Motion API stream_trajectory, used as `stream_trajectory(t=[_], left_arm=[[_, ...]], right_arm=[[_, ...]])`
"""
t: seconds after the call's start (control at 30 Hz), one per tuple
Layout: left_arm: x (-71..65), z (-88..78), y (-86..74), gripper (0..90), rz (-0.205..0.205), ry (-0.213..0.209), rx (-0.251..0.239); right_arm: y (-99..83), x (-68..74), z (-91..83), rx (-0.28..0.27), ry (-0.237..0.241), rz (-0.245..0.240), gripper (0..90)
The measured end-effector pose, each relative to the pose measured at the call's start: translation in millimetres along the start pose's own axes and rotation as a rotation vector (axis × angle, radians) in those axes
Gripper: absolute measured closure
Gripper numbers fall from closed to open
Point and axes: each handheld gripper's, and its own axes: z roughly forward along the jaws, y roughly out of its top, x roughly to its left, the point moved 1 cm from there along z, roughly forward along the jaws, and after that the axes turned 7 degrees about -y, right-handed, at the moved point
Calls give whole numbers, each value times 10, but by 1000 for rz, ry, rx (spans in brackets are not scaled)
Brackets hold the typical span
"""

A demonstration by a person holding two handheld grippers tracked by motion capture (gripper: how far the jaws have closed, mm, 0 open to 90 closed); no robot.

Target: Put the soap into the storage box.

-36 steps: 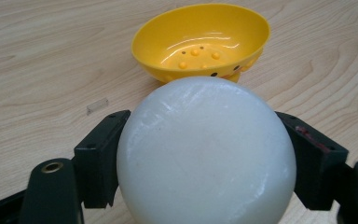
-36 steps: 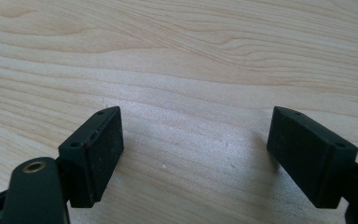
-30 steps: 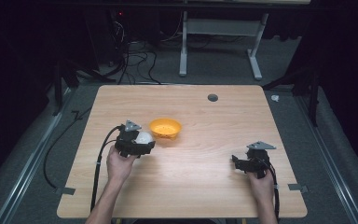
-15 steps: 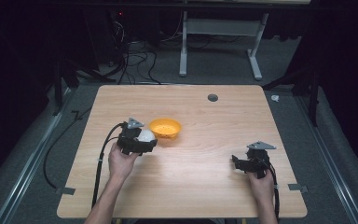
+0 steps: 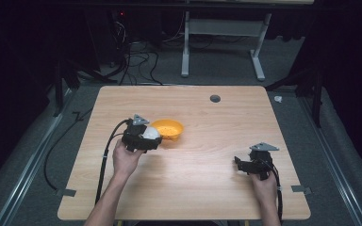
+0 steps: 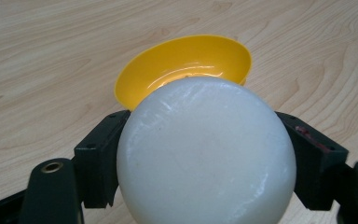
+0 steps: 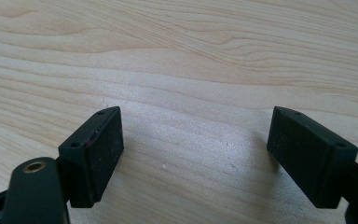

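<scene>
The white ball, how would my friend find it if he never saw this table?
Look at the wooden table, left of the middle, beside the yellow bowl. The left gripper holds the white ball: it is smooth, round and pale.

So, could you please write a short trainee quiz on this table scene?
1. True or false: the left claw grips a white ball.
2. Which colour is the bowl beyond the ball? A red, B yellow, C blue.
3. What lies between the jaws of the right claw?

Key: 1 true. 2 B. 3 Nothing, just the bare wooden table.
</scene>
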Motion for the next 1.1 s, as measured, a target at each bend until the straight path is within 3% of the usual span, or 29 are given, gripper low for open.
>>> stream_trajectory(t=[0.1, 0.7, 1.1], left_arm=[[14, 18, 35, 246, -9, -17, -5], [24, 160, 248, 246, 14, -10, 10], [51, 278, 393, 246, 0, -31, 9]], right_arm=[[0, -1, 0, 0, 0, 0, 195], [0, -1, -1, 0, 0, 1, 195], [-1, 0, -1, 0, 1, 1, 194]])
